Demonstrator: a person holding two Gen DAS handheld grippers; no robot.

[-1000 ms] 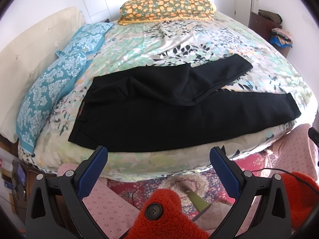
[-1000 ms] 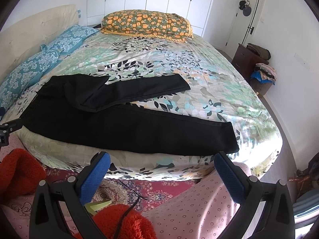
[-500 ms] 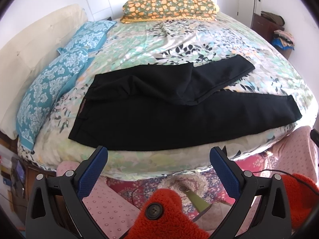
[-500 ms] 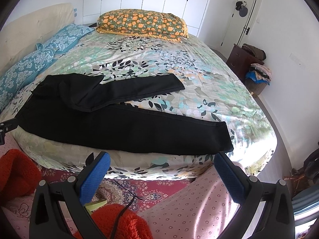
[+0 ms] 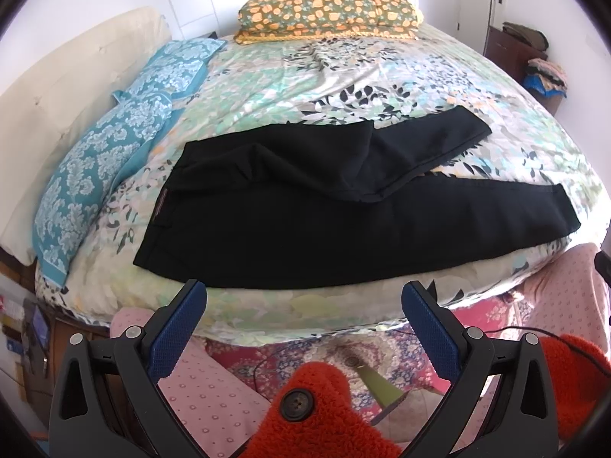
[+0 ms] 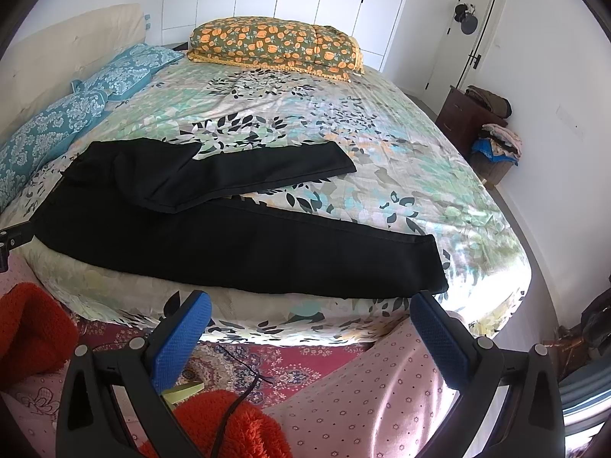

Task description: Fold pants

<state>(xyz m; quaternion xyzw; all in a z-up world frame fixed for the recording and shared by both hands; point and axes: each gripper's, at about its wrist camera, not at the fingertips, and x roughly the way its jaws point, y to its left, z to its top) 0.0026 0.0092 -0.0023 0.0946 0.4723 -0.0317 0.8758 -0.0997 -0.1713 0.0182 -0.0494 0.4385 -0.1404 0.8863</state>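
The black pants (image 5: 343, 225) lie flat on the bed (image 5: 343, 76) along its near edge, waistband to the left and leg hems to the right. The nearer leg runs straight along the mattress edge to a hem at the right (image 6: 431, 267); the farther leg is angled away from it, with part of the fabric folded over the seat area, and its hem (image 6: 336, 160) lies on the floral bedspread, apart from the nearer hem. A small brown label (image 5: 159, 210) is visible on the waistband at the left end. The left gripper (image 5: 303, 299) hangs below and in front of the mattress edge, near the waist-to-middle section of the pants, its two blue-padded fingers (image 5: 179, 328) spread wide with nothing between them. The right gripper (image 6: 311, 309) hangs likewise in front of the mattress edge, toward the hem end of the nearer leg, its fingers (image 6: 439, 343) spread wide and gripping nothing. Neither gripper touches the pants. On the bed, an orange-flowered pillow (image 6: 275, 45) rests at the far side, and two teal patterned pillows (image 5: 114, 152) lie along the left side against a cream headboard (image 5: 68, 91). At the far right of the room, a dark wooden cabinet (image 6: 469, 122) carries a heap of dark clothing on top, and beside it a basket (image 6: 492, 166) holds a pile of folded clothes (image 6: 496, 139); its individual contents cannot be distinguished. A patterned red rug (image 6: 275, 366) covers the floor below the bed.
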